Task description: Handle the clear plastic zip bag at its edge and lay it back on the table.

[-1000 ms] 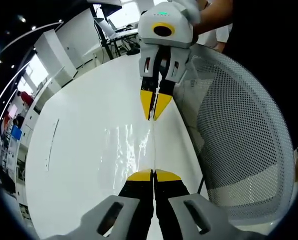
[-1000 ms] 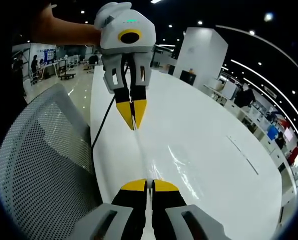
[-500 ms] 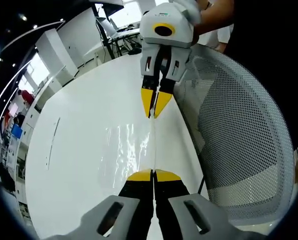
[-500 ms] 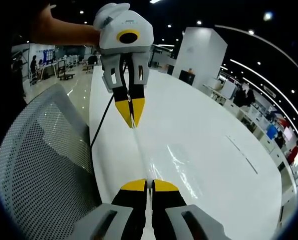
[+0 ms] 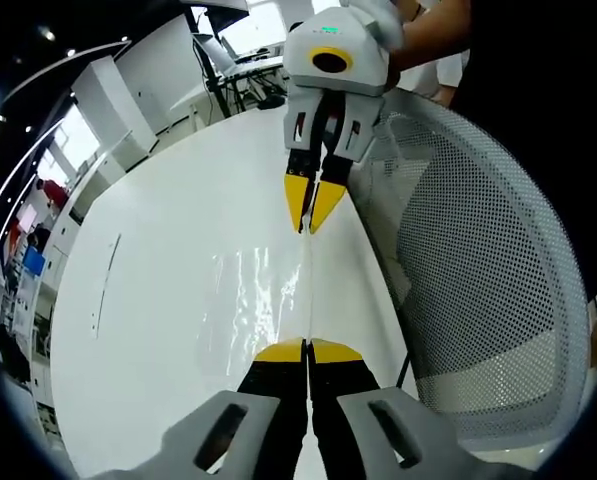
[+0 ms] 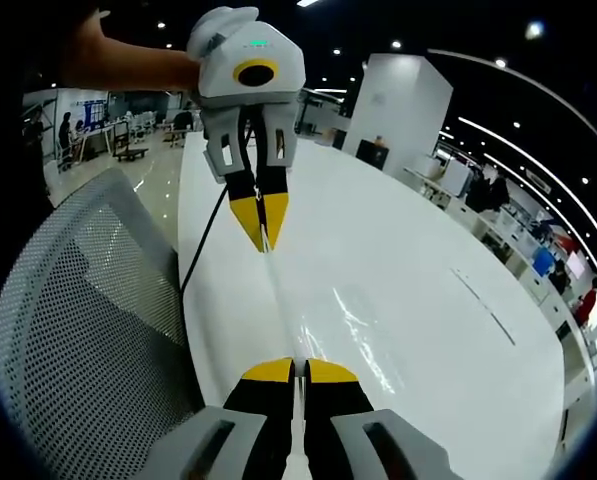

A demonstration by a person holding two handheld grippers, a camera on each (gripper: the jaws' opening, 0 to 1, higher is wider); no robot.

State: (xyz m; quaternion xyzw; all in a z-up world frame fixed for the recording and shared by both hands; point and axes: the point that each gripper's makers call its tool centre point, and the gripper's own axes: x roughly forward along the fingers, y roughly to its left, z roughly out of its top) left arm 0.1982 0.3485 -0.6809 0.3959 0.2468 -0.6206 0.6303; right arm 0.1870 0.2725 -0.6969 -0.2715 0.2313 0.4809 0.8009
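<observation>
A clear plastic zip bag (image 5: pixel 268 300) is stretched between two yellow-tipped grippers over a glossy white table (image 5: pixel 168 230), its transparent film catching rippled highlights just above the tabletop. In the left gripper view, the left gripper (image 5: pixel 308 347) rises from the bottom with its jaws pressed together on the near end of the bag's edge, which runs as a thin straight line away from it to the right gripper (image 5: pixel 306 222), whose jaws are likewise pinched on the far end. In the right gripper view the arrangement is mirrored: the right gripper (image 6: pixel 297 366) clamps the near end of the bag (image 6: pixel 353 335), and the left gripper (image 6: pixel 264 240) grips the far end, held by a person's hand. A grey perforated mesh chair back (image 5: pixel 478 290) stands just beside the table edge, and a thin black cable (image 6: pixel 200 250) trails down between table and chair in the right gripper view.
</observation>
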